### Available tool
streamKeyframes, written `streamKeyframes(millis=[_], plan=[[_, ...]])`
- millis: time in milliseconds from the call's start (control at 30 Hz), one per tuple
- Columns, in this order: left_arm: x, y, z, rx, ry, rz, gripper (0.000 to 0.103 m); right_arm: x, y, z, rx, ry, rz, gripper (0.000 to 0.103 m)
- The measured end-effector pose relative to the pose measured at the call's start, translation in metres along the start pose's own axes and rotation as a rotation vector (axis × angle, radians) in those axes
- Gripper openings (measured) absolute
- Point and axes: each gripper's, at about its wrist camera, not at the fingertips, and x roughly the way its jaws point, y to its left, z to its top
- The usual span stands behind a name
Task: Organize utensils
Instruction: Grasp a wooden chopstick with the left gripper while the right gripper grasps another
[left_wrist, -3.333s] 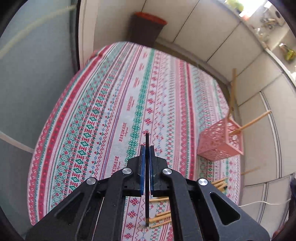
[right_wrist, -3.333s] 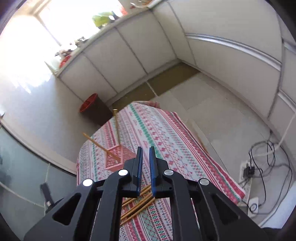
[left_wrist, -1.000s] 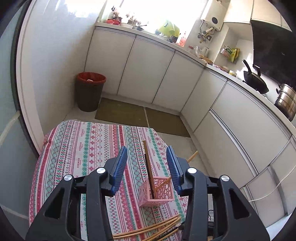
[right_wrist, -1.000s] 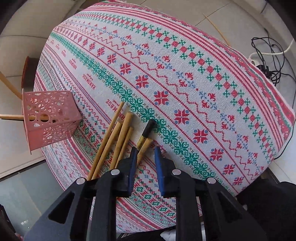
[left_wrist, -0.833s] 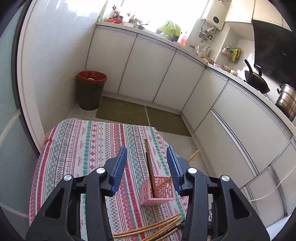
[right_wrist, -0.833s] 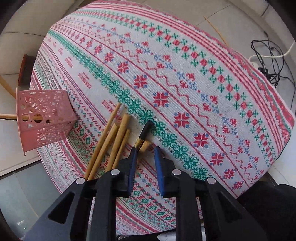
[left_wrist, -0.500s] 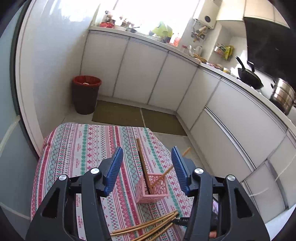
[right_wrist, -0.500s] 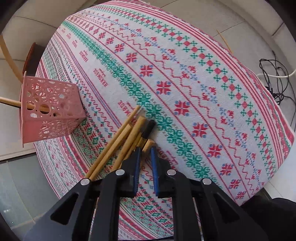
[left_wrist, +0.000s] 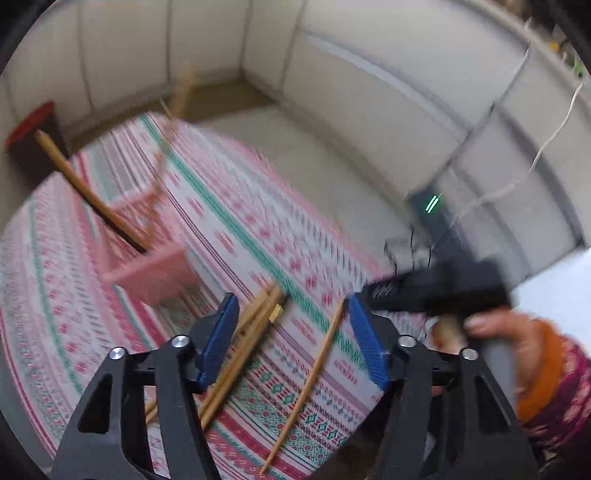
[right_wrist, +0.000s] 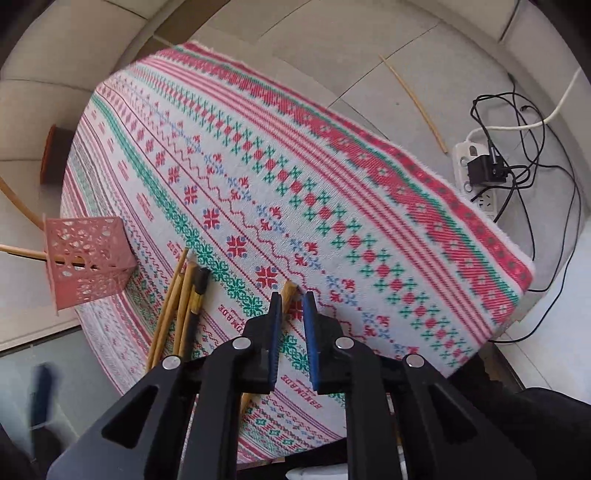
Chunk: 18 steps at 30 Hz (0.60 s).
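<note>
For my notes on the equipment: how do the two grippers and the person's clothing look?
Both the left gripper and the right gripper have black angular frames with silver screws and blue finger pads. The sleeve is maroon patterned, with an orange cuff.

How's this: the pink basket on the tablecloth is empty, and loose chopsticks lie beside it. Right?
Not empty: the right wrist view shows two chopsticks sticking out of the pink basket. The loose chopsticks do lie beside it on the tablecloth.
</note>
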Motion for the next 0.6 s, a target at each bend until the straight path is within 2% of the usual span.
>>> streamKeyframes(millis=[100,167,267,367,500,600], plan=[[0.047,0.003,0.003,-0.018,0.118,-0.031,0.051,-0.002,-0.005,-0.002,0.019,0.000,0.022,0.014],[0.068,0.013,0.009,-0.058,0.156,-0.070,0.051,-0.006,-0.011,-0.004,0.046,0.017,0.043,0.016],[0.090,0.026,0.020,-0.133,0.192,-0.133,0.051,-0.009,-0.026,-0.002,0.080,0.027,0.067,0.021],[0.109,0.030,0.031,-0.185,0.221,-0.153,0.051,-0.010,-0.035,-0.001,0.118,0.028,0.085,0.025],[0.126,0.034,0.032,-0.203,0.250,-0.179,0.051,-0.010,-0.031,-0.001,0.112,0.040,0.102,0.027],[0.131,0.031,0.032,-0.197,0.242,-0.178,0.051,-0.013,-0.031,-0.001,0.123,0.022,0.102,0.027]])
